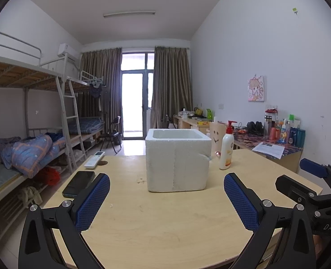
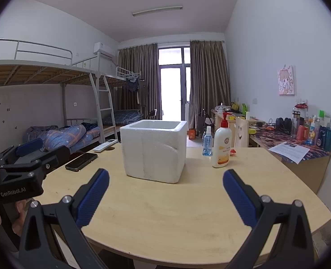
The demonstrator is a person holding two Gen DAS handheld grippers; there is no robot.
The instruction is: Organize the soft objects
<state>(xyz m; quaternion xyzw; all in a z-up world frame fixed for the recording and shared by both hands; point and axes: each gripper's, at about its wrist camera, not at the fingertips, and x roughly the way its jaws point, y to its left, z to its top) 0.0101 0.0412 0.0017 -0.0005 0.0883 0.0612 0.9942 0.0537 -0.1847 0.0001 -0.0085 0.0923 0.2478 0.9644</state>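
Standing square on pale wood table (image 1: 165,219), grainy white foam box (image 1: 177,163)

The white foam box (image 1: 177,163) looks like grainy styrofoam, matt and pebbly, with a dented, cracked patch on its right-hand wall. It sits on a pale wooden table (image 1: 165,219) with a smooth, low-sheen top. Left of the box, the black phone (image 1: 79,183) has a glossy glass face, and the white remote (image 1: 94,157) beyond it looks like plastic. Right of the box, the white pump bottle (image 1: 226,150) is shiny plastic. Both grippers' blue finger pads (image 2: 92,198) look like ribbed rubber on matt black plastic frames with metal screws.
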